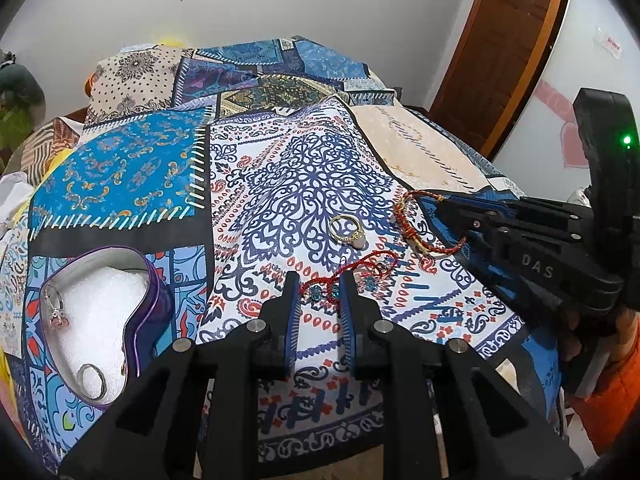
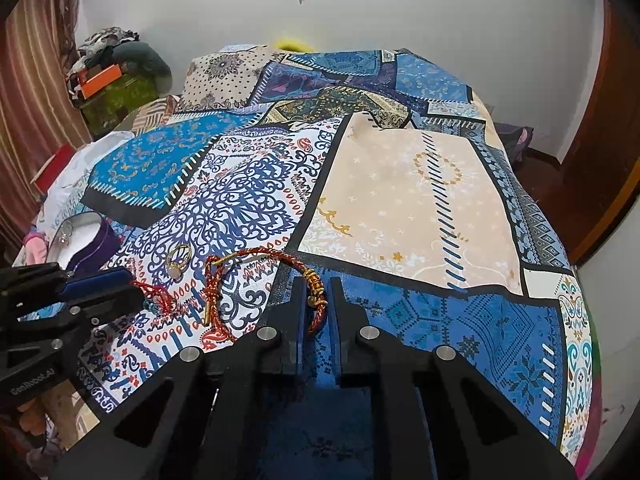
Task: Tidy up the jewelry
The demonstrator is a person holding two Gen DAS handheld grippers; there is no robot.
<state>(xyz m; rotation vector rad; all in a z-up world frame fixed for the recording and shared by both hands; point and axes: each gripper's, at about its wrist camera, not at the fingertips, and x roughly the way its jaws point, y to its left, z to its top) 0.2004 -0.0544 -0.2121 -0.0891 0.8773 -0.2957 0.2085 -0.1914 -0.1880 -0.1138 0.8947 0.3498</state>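
Note:
A red cord bracelet with blue beads [image 1: 344, 280] lies on the patterned bedspread between the fingers of my left gripper [image 1: 320, 286], which is open around it. My right gripper [image 2: 317, 294] is open around part of a red and gold braided bracelet [image 2: 256, 276]; it also shows in the left wrist view [image 1: 416, 224]. A gold ring with a pale stone [image 1: 347, 231] lies between the two bracelets. A purple heart-shaped box [image 1: 132, 320] with white foam holds a silver ring [image 1: 93, 378] and a pink-stone ring [image 1: 56, 308].
The patchwork bedspread [image 2: 400, 200] covers a bed. A wooden door [image 1: 500, 40] stands at the right. Clutter and a curtain [image 2: 36, 100] are at the far left. The bed's near edge drops off below the grippers.

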